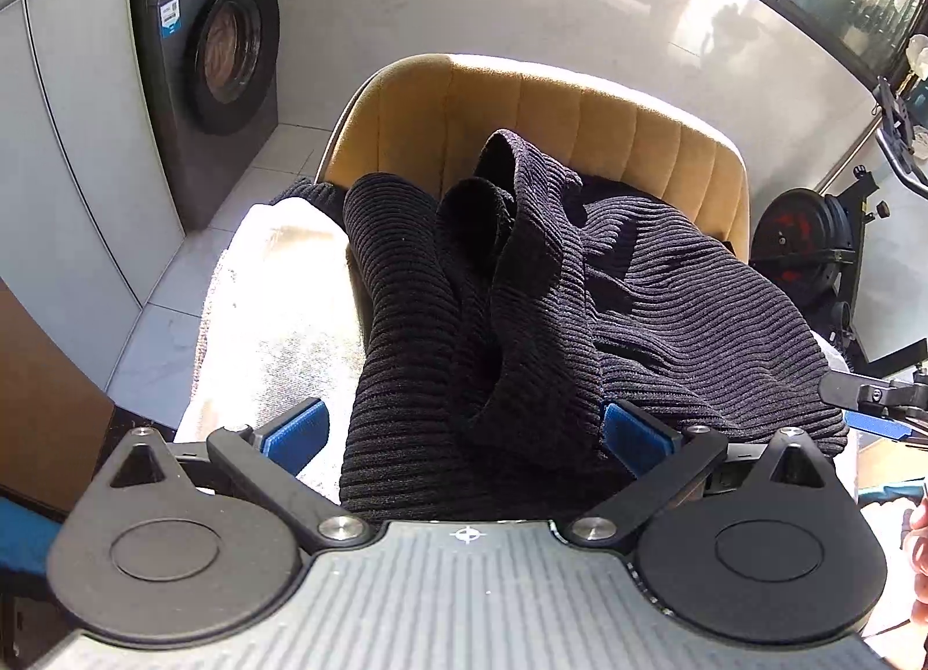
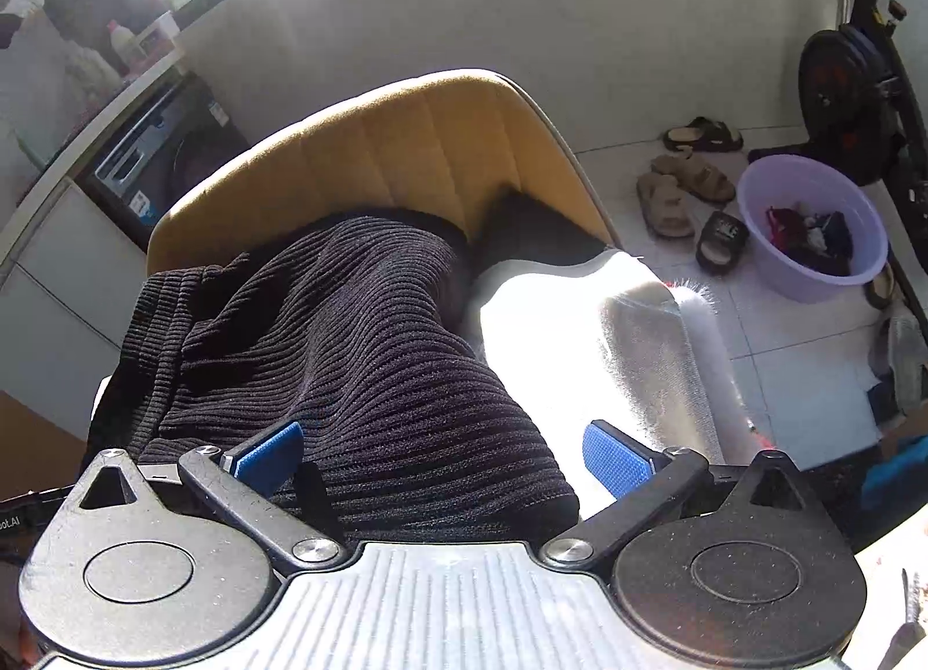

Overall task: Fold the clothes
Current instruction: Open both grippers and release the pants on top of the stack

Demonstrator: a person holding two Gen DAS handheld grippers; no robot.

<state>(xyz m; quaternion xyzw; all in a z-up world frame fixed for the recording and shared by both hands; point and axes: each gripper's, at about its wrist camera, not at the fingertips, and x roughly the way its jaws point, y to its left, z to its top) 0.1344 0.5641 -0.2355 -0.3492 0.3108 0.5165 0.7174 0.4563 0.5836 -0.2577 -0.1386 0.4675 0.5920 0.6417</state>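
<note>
A black ribbed knit garment point(image 1: 522, 287) lies rumpled on a yellow chair point(image 1: 580, 113) whose seat has a white cover point(image 1: 278, 287). A folded sleeve or band runs up its middle. My left gripper point(image 1: 464, 429) hangs over the garment's near edge, jaws wide open, cloth lying loosely between the blue pads point(image 1: 296, 429). In the right wrist view the same garment point(image 2: 348, 345) covers the left of the seat and the white cover point(image 2: 609, 333) shows on the right. My right gripper point(image 2: 442, 458) is open wide over the hem, gripping nothing. One of the right gripper's fingers point(image 1: 876, 427) shows at the left view's right edge.
A grey washing machine point(image 1: 214, 55) and white cabinets point(image 1: 69, 148) stand to the left. An exercise bike point(image 2: 858, 84) is on the right. A purple basin point(image 2: 754, 206) holding clothes and several sandals point(image 2: 684, 188) sit on the tiled floor beside the chair.
</note>
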